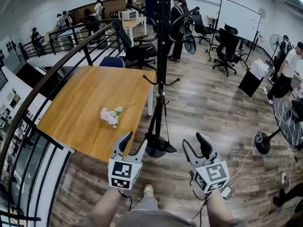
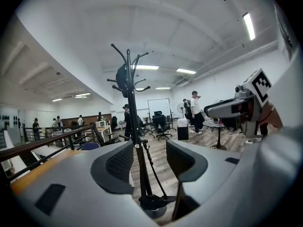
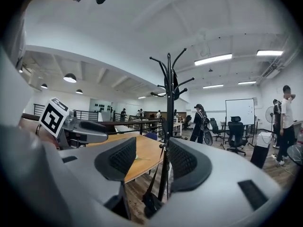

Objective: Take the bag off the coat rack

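Your left claw (image 1: 135, 143) and right claw (image 1: 194, 141) gape empty — ahead, the small black soft bag (image 3: 150, 203) looks light, limp; pinch its strap (image 3: 154, 173).

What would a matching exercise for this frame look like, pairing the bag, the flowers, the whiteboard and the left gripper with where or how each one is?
Things:
1. bag
2. pink flowers
3. whiteboard
4. left gripper

Places or states:
a. lying on the wooden table
b. tongs apart, nothing between them
c. hanging by a long strap, low on the coat rack, near its foot
d. standing at the far end of the room

Pairs: 1-c, 2-a, 3-d, 4-b
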Demonstrator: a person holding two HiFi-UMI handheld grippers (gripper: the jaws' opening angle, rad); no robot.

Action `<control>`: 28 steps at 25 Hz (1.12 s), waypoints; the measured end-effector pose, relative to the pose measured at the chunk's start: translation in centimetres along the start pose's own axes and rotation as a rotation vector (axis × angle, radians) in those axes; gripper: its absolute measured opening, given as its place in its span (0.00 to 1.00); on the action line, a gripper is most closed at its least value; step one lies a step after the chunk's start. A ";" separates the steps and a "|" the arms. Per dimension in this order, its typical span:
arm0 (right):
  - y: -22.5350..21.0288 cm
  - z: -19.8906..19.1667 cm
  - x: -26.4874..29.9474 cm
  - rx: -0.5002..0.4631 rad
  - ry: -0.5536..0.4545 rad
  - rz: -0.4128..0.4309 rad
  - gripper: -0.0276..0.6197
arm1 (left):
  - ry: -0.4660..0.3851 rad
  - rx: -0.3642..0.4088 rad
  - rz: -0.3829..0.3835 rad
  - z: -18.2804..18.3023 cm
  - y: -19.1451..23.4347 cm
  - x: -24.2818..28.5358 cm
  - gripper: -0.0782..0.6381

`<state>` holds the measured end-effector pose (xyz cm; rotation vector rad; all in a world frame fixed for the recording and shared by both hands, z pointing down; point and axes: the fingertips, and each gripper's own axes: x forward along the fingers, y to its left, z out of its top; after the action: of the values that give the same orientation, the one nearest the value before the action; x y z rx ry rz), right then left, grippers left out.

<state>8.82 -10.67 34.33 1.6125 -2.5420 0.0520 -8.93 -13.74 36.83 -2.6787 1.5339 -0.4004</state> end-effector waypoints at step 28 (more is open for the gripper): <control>-6.2 -7.4 17.6 0.050 0.147 -0.048 0.37 | 0.097 -0.064 -0.081 -7.1 6.4 17.1 0.43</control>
<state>7.73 -28.45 43.66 1.6222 -2.4090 0.2227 -7.78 -30.89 46.22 -2.8173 1.4906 -0.5003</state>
